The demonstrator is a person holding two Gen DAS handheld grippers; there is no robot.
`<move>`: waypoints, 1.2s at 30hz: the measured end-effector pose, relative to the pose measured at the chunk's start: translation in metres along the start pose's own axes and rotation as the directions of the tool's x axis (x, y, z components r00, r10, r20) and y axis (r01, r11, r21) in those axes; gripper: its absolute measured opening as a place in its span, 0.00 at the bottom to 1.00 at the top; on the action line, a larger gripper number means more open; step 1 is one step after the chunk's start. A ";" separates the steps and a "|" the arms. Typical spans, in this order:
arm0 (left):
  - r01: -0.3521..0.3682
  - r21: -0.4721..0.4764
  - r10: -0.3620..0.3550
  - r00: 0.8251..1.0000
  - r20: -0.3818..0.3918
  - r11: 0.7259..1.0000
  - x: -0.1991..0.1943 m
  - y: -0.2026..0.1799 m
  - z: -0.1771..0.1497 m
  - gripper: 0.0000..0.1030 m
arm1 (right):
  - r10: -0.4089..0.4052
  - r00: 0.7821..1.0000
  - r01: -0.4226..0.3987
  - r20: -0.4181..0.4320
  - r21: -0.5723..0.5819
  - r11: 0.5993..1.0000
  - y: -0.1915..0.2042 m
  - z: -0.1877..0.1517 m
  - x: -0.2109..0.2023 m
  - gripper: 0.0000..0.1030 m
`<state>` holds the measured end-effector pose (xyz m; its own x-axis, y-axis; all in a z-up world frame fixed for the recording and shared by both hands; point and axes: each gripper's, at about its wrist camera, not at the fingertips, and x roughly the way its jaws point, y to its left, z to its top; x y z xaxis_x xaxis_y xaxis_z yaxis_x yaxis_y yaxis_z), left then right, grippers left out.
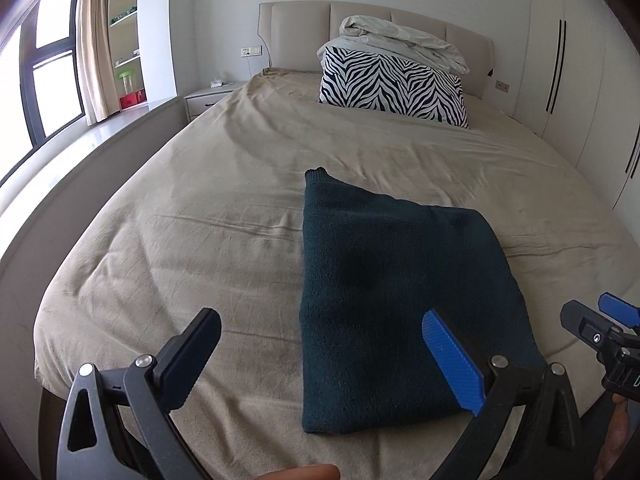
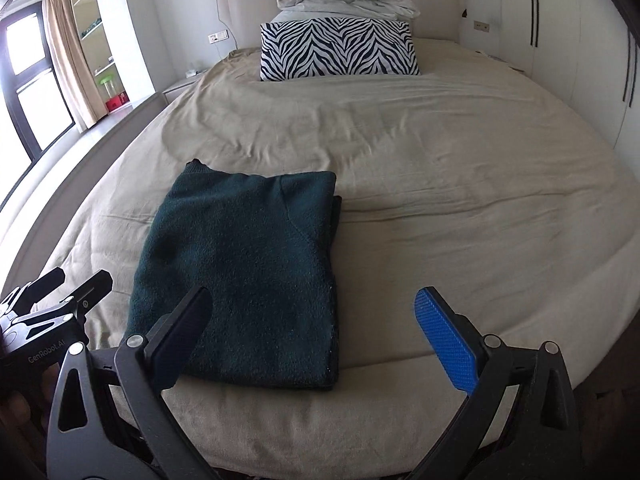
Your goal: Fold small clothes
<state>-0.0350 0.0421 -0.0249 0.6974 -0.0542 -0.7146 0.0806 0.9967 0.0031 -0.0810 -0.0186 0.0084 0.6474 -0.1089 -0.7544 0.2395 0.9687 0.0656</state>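
A dark teal knitted garment (image 1: 384, 288) lies folded into a thick rectangle near the foot of the beige bed (image 1: 180, 240). It also shows in the right wrist view (image 2: 248, 264), with stacked layers along its right edge. My left gripper (image 1: 320, 340) is open and empty, held above the garment's near left part. My right gripper (image 2: 316, 320) is open and empty, above the garment's near right edge. The right gripper shows at the right edge of the left wrist view (image 1: 600, 328), and the left gripper at the left edge of the right wrist view (image 2: 52, 300).
A zebra-print pillow (image 2: 338, 48) and a bundled white duvet (image 2: 344, 0) lie at the headboard. A nightstand (image 1: 208, 98), shelves and a window stand to the left; white wardrobes (image 1: 580, 72) line the right. The bed's foot edge (image 2: 360, 420) is just below the grippers.
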 end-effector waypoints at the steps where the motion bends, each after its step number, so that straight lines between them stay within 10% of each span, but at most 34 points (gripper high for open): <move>1: -0.001 -0.001 0.001 1.000 -0.004 1.000 0.001 0.000 -0.001 1.00 | 0.002 1.000 -0.002 -0.008 -0.008 1.000 0.002 -0.003 0.003 1.00; 36: -0.014 -0.003 0.014 0.999 -0.050 1.000 0.012 -0.002 -0.010 1.00 | 0.006 0.998 -0.007 -0.068 -0.017 1.000 0.001 -0.013 0.015 1.00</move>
<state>-0.0344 0.0400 -0.0404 0.6622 -0.0372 -0.7484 0.0686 0.9976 0.0111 -0.0805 -0.0159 -0.0114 0.5982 -0.0879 -0.7965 0.2224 0.9731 0.0597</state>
